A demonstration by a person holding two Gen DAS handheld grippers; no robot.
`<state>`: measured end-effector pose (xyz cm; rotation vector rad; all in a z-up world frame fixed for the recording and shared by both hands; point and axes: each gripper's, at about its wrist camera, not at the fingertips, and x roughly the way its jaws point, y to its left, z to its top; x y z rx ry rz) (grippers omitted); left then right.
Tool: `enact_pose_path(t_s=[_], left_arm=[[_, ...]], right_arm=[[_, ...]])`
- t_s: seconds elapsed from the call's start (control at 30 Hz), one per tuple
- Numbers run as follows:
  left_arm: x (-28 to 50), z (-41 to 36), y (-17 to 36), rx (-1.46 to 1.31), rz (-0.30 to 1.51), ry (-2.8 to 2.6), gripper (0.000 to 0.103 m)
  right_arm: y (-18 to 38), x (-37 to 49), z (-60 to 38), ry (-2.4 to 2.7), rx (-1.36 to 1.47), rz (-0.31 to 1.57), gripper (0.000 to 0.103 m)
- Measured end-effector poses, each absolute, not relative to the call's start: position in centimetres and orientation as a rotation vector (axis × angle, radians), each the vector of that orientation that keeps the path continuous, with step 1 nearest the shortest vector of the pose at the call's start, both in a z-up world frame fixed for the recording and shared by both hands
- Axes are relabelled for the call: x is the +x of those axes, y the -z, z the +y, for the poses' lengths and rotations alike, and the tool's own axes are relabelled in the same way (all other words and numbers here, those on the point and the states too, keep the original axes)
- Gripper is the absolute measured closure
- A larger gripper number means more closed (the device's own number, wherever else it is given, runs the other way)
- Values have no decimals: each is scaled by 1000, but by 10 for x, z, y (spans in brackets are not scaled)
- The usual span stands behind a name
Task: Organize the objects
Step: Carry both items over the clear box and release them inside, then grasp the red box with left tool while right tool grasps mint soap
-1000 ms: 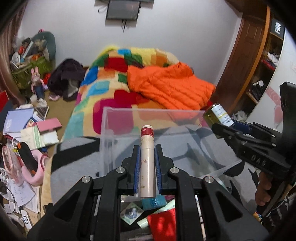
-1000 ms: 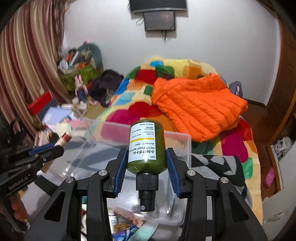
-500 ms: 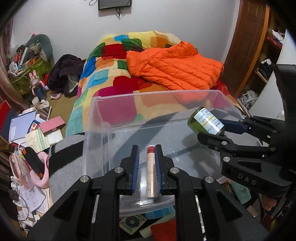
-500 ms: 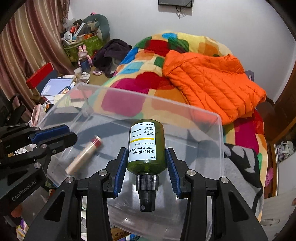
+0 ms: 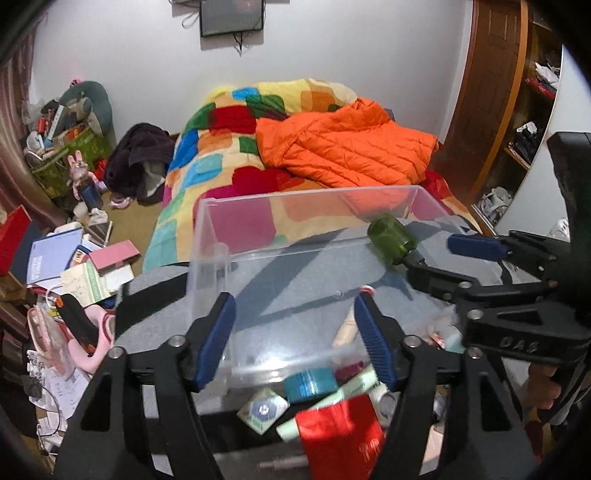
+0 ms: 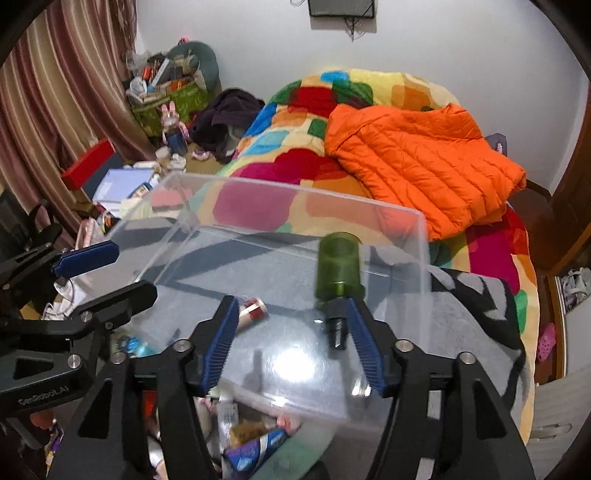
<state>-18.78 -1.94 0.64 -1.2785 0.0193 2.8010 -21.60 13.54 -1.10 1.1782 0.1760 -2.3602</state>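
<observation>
Here, your left gripper [image 5: 295, 339] and right gripper [image 6: 288, 343] had just opened, releasing the beige tube [image 6: 251, 314] and green pump bottle [image 6: 338, 271] into the clear bin [image 6: 406, 236]

A white wall [image 5: 332, 40] at the far end carries a dark screen [image 5: 232, 16]. Below it a bed [image 6: 295, 155] with a multicoloured quilt holds an orange puffer jacket [image 6: 417, 155]. Striped curtains [image 6: 55, 96] hang left above cluttered floor [image 5: 129, 221]; a wooden wardrobe [image 5: 491, 85] stands right.

Green bottle [image 6: 338, 269] motion-blurred, label unreadable; beige tube [image 5: 347, 325] half hidden behind a finger; clutter under the clear box [image 5: 306, 206] blurred.
</observation>
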Motion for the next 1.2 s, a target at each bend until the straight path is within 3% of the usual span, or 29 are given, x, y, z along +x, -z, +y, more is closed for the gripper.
enact_pose_path(t_s=[0.03,0.17,0.23,0.27,0.5,0.8,1.03,1.2], left_arm=[[-182,-20,-10,-1264,15,-2821,27],[-157,-27,-22,-1208,-37,-2841,25],[-146,-30,-25,-1195,-59,-2846,10],[-140,-31,-26,-1179,-66,-2860,8],[-106,-33,-21,-1190,-84,-2883,6],[-77,-22,15,-1307,-58,-2824,6],[-67,-10,38,-1357,-129,-2764,5],[-64,-3,52,-1369,-210,-2730,5]], right_arm=[[6,-212,139,2364,1166,170,38],[-10,-191,149,2398,1096,198,32],[-17,-176,154,2432,1043,237,28],[-20,-170,155,2443,1020,250,25],[-25,-131,164,2459,947,283,24],[7,-118,191,2453,1071,192,24],[36,-126,194,2358,1191,77,24],[46,-128,183,2377,1196,96,24]])
